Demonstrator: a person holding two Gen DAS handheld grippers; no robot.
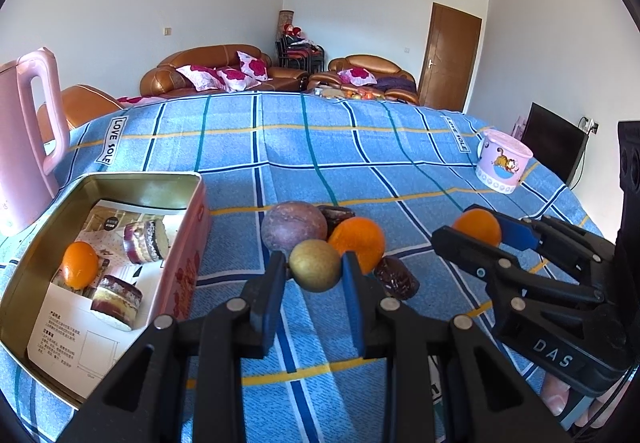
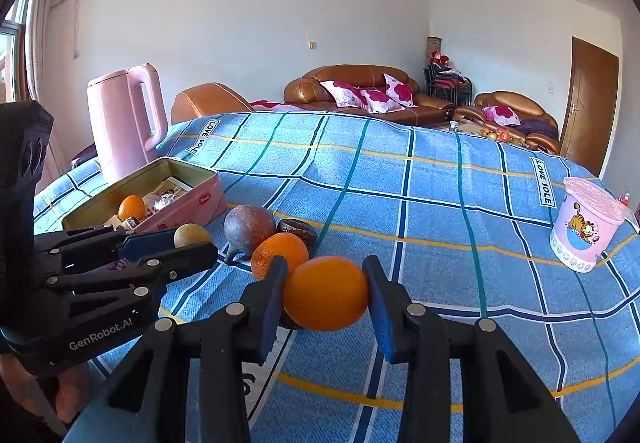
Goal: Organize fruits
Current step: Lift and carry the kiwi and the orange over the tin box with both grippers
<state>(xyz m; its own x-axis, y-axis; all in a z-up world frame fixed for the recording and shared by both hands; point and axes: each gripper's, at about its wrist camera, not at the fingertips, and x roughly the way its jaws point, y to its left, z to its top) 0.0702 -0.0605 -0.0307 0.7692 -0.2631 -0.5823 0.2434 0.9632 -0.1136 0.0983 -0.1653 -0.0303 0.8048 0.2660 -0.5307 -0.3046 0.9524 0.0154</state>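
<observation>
My left gripper (image 1: 315, 270) is shut on a small tan round fruit (image 1: 315, 270), held just above the blue checked cloth. My right gripper (image 2: 326, 293) is shut on an orange (image 2: 326, 293); the left wrist view shows that same orange (image 1: 478, 227) between the right gripper's pads. Loose on the cloth lie a purple-brown round fruit (image 1: 293, 225), another orange (image 1: 357, 244) and two dark red dates (image 1: 396, 278). The open pink tin (image 1: 192, 227) at the left holds one orange (image 1: 80, 264) among wrapped cakes.
A pink kettle (image 2: 126, 119) stands behind the tin at the table's left edge. A pink cartoon cup (image 2: 586, 225) sits at the far right. Sofas with flowered cushions and a brown door lie beyond the table.
</observation>
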